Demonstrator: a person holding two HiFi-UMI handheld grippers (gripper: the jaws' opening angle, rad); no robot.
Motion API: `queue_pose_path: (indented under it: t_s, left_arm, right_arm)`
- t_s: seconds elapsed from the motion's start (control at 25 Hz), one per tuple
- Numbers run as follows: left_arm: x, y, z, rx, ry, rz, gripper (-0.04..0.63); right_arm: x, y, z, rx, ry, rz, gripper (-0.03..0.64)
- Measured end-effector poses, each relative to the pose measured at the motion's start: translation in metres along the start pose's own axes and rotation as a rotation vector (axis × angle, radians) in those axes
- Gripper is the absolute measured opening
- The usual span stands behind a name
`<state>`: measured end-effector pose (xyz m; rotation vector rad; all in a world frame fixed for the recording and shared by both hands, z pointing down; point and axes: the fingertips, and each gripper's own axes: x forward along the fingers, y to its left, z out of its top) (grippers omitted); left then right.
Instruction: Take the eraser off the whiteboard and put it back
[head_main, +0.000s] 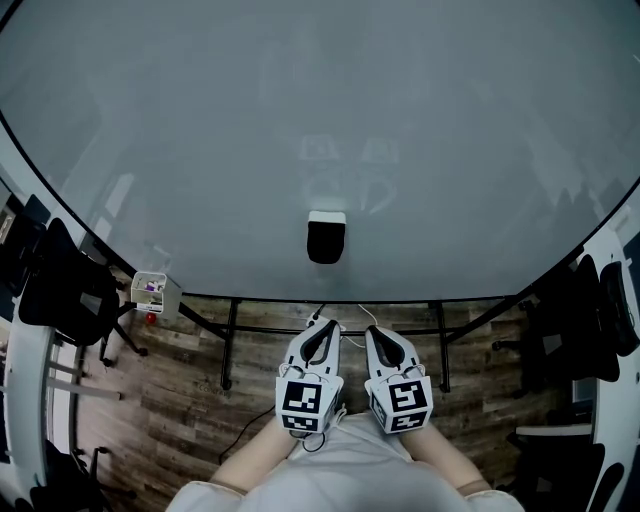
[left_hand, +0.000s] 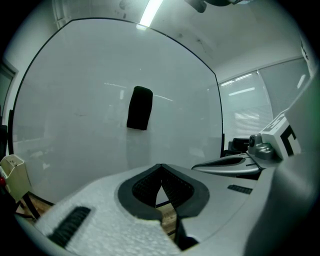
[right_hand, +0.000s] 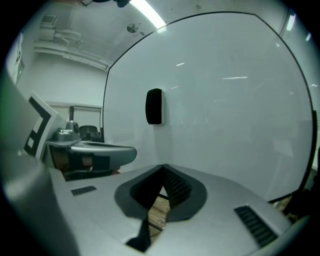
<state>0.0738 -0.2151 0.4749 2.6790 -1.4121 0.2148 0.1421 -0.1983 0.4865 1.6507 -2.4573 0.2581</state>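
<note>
The left gripper (left_hand: 161, 167) has its 2 jaws brought together, the dark pads meeting at the tips with only floor showing through the gap behind them. The right gripper (right_hand: 163, 167) is closed the same way and is also empty. Each carries a marker cube (head_main: 303, 402) printed with black-and-white square patterns.

The 2 grippers sit side by side, just apart, pointing near level toward the whiteboard (head_main: 300, 120). Bare forearms (head_main: 262, 452) run back from them to the person's body.

The eraser (head_main: 326, 237) sits on the board's lower middle, ahead of both grippers and well apart from them. It is black with a pale strip along its top end, and its long axis runs up and down the board.

A small white box (head_main: 155, 292) hangs by the board's lower left edge. Dark office chairs (head_main: 65, 285) stand at both sides on the wood-plank floor (head_main: 200, 400).
</note>
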Motion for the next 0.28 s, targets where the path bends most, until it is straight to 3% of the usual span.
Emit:
queue_pose_path:
  t_s: [0.28]
  left_arm:
    - [0.0022, -0.0015, 0.0001, -0.002, 0.005, 0.005, 0.018]
  right_arm:
    - [0.0006, -0.0021, -0.0008, 0.000, 0.004, 0.011, 0.026]
